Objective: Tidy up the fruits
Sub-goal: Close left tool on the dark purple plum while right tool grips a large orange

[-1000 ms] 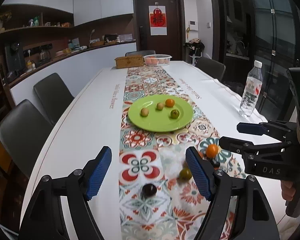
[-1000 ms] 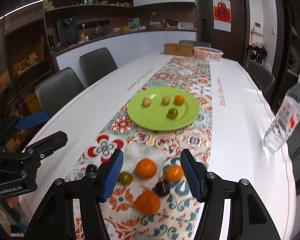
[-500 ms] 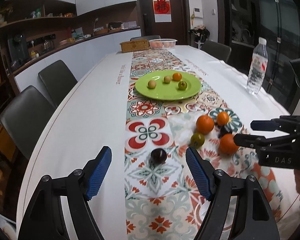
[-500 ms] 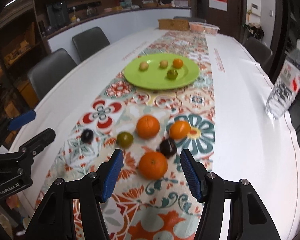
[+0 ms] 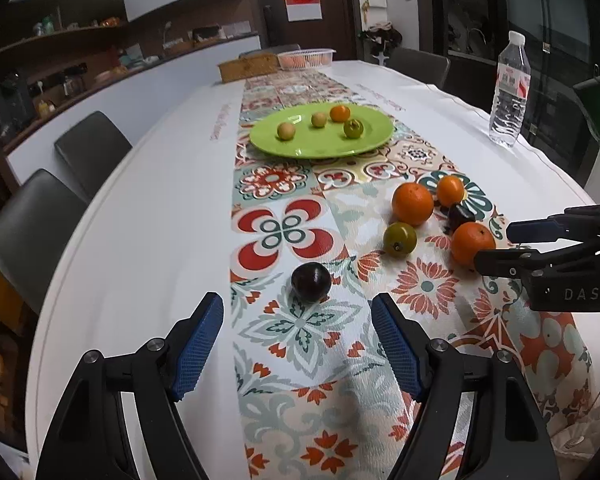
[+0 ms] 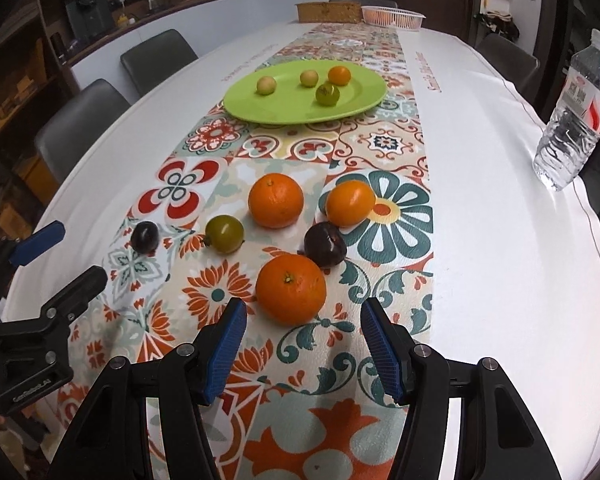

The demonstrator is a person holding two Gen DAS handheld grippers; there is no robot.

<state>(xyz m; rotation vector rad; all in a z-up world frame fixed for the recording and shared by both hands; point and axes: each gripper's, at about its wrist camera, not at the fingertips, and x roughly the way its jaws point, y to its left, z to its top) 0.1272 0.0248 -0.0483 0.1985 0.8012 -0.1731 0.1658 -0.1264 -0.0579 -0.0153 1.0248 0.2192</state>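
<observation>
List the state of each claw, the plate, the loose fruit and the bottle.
Left claw: open, empty.
Right claw: open, empty.
Round green plate: holds four small fruits.
Nearest large orange: loose on patterned runner.
Dark plum: loose on runner.
Clear plastic water bottle: upright, capped.

Lime-green plate (image 6: 284, 112), orange oranges (image 6: 291, 289), floral multicoloured runner (image 5: 300, 332), white tablecloth (image 5: 152, 216).

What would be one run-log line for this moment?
left gripper: open, before round dark plum | right gripper: open, before nearest round orange | green round plate: four fruits
</observation>
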